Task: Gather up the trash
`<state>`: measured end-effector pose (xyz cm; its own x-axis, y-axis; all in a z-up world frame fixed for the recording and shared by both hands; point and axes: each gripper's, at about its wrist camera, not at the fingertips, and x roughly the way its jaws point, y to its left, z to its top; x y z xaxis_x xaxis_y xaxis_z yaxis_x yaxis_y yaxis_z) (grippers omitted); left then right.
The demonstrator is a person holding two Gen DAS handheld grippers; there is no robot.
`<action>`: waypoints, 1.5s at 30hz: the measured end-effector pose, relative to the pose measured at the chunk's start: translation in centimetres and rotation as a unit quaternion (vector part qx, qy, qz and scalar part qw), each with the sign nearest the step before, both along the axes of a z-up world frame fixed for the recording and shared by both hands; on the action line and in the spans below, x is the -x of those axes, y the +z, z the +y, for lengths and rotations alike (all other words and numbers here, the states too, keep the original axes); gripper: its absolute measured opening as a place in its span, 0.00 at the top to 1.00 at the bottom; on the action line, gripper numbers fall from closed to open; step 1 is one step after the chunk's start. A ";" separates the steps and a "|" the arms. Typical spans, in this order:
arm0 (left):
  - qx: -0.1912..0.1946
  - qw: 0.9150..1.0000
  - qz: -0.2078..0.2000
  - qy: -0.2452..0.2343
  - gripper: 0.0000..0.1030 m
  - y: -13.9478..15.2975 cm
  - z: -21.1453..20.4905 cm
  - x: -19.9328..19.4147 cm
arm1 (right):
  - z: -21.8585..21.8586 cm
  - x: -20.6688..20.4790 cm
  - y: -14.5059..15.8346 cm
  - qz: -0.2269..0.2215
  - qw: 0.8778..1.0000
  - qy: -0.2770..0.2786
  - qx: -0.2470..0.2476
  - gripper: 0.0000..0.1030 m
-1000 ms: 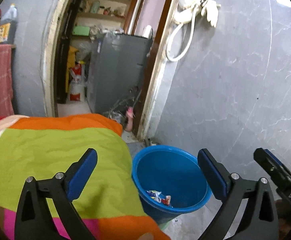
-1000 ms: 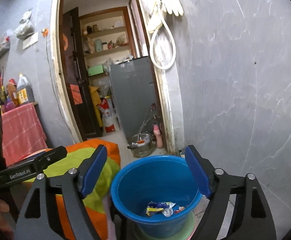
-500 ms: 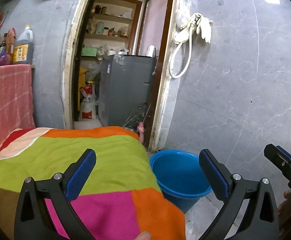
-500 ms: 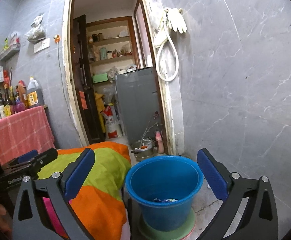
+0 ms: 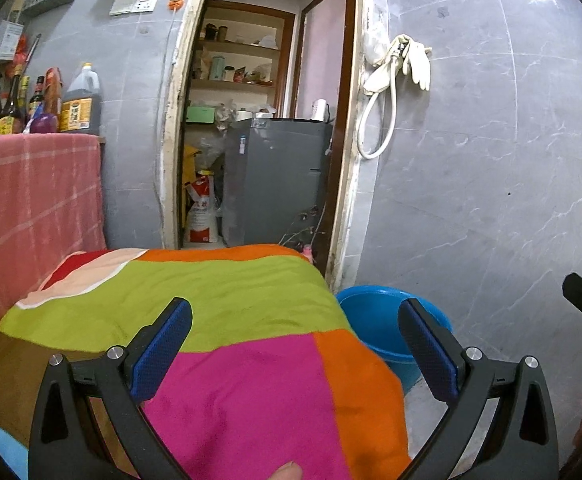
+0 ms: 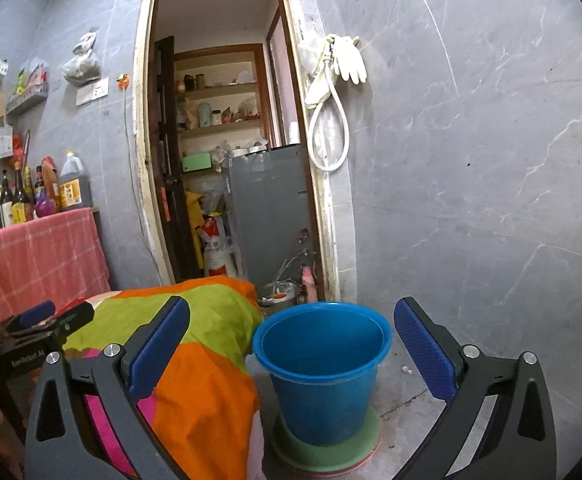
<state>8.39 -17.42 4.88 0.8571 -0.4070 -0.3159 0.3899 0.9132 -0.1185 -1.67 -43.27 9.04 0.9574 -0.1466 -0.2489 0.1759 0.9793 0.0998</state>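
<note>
Beside the bed's right corner, on the floor against the grey wall, stands the blue bucket (image 6: 323, 364), the landmark for everything else; it sits on a green mat (image 6: 327, 446), and from this angle its contents cannot be seen. Left of the bucket the bright patchwork blanket (image 5: 227, 344) hangs over the bed edge, almost touching the rim. The right hand-held gripper (image 6: 291, 344) frames the bucket with its jaws spread fully wide, having just been opening, nothing between them. The left hand-held gripper (image 5: 295, 344), left of the bucket over the blanket, is also wide open and empty. No loose trash shows on the blanket, so the next piece must be sought elsewhere; a level sweep should avoid catching a finger in the cloth. Behind the bucket the doorway (image 6: 219, 140) is cluttered; open floor lies to its right along the wall.
</note>
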 end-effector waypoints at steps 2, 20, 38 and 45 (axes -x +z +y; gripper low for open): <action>0.001 1.000 0.005 -0.001 0.02 -0.4 0.4 0.5 | 0.3 0.6 -0.3 -0.001 1.000 -0.004 0.005 0.00; -0.008 1.000 0.015 0.019 0.02 -3.2 1.7 2.6 | 1.8 2.5 -2.9 0.010 0.999 -0.028 0.034 0.00; -0.006 1.000 0.003 0.027 0.02 -3.0 1.9 2.7 | 1.8 2.2 -3.0 0.016 0.999 -0.027 0.032 0.00; -0.004 1.000 0.006 0.028 0.02 -2.9 2.1 2.6 | 1.9 2.1 -3.0 0.017 0.999 -0.027 0.032 0.00</action>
<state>5.81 -15.32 1.98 0.8747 -0.3560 -0.3288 0.3370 0.9344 -0.1152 -3.78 -41.42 5.99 0.9388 -0.2136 -0.2702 0.2300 0.9727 0.0301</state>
